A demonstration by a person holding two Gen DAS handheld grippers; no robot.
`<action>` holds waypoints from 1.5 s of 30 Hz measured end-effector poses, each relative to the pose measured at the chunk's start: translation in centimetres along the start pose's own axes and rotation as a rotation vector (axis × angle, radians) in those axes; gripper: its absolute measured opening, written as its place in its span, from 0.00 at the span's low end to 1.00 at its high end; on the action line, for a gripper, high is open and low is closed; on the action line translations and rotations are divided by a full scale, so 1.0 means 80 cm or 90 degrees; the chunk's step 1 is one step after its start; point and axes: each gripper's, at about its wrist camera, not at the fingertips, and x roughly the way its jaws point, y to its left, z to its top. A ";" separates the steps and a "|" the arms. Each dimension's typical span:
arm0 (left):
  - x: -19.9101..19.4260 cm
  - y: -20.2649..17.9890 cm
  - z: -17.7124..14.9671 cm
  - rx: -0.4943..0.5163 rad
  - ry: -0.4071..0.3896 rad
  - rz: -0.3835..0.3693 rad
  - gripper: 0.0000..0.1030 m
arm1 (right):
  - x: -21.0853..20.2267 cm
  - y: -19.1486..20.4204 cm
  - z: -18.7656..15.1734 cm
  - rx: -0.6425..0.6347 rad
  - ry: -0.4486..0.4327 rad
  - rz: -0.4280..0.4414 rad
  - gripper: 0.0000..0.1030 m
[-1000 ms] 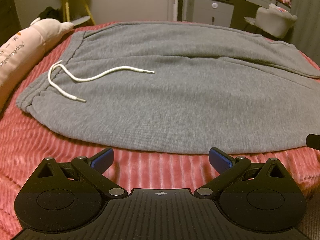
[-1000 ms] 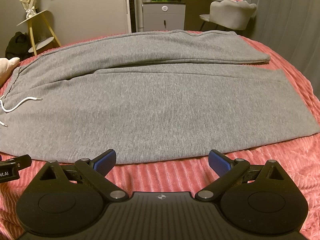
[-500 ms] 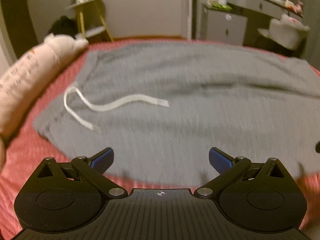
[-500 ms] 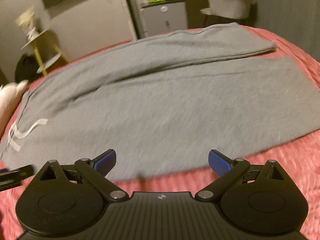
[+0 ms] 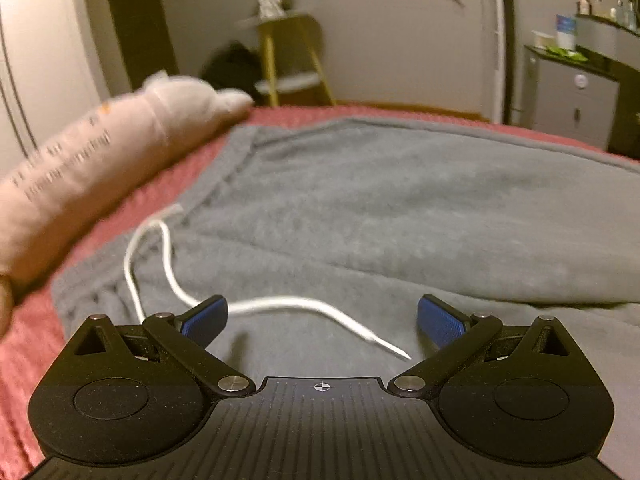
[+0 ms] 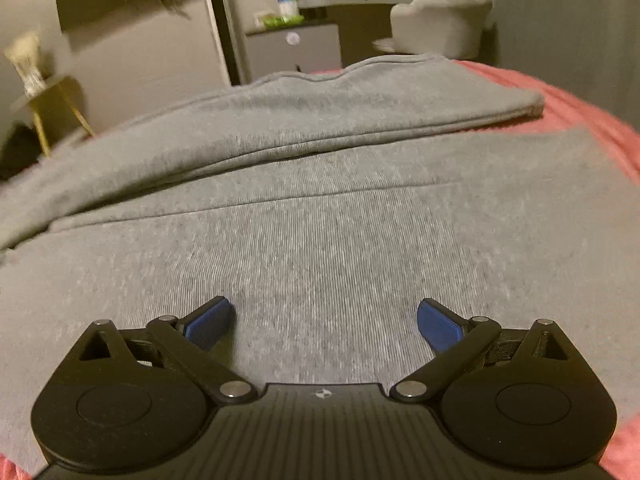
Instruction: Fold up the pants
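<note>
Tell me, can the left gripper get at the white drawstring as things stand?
Probably yes. The left gripper is open above the pants, and the drawstring lies loose on the fabric between its fingers with nothing over it. The view is blurred, so the height is unclear.

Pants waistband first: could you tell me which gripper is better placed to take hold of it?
Left, probably. The left gripper is open over the pants beside the white drawstring and waistband. The right gripper, also open, faces only plain leg fabric.
</note>
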 end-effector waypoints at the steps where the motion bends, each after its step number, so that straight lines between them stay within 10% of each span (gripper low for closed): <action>1: 0.002 -0.003 -0.001 0.010 -0.033 0.024 1.00 | 0.001 0.005 0.004 -0.026 0.022 0.004 0.96; 3: 0.007 -0.006 -0.002 0.017 -0.089 0.062 1.00 | 0.000 0.014 0.043 -0.083 0.100 0.024 0.96; 10: 0.045 -0.023 -0.010 0.042 -0.066 0.029 1.00 | 0.086 -0.017 0.269 0.046 -0.062 -0.028 0.92; 13: 0.055 0.006 -0.007 -0.037 -0.035 -0.037 1.00 | 0.195 -0.044 0.348 0.183 -0.010 -0.086 0.53; 19: 0.071 0.023 -0.010 -0.104 -0.015 -0.071 1.00 | 0.312 -0.060 0.390 0.324 0.037 -0.185 0.61; 22: 0.070 0.023 -0.016 -0.115 -0.017 -0.080 1.00 | 0.342 -0.057 0.380 0.317 0.045 -0.242 0.58; 24: 0.068 0.024 -0.018 -0.119 -0.019 -0.083 1.00 | 0.329 -0.050 0.374 0.273 0.032 -0.300 0.07; 31: 0.068 0.035 -0.015 -0.147 -0.017 -0.112 1.00 | 0.186 -0.078 0.343 0.278 -0.100 -0.178 0.05; 37: 0.048 0.064 -0.018 -0.224 -0.052 -0.154 1.00 | -0.006 -0.124 0.206 0.336 -0.216 -0.109 0.02; 42: 0.014 0.089 -0.002 -0.258 -0.110 -0.234 1.00 | -0.055 -0.175 0.065 0.379 -0.166 -0.191 0.01; 45: 0.020 0.098 0.033 -0.258 -0.038 -0.271 1.00 | -0.045 -0.215 0.026 0.467 -0.130 -0.149 0.06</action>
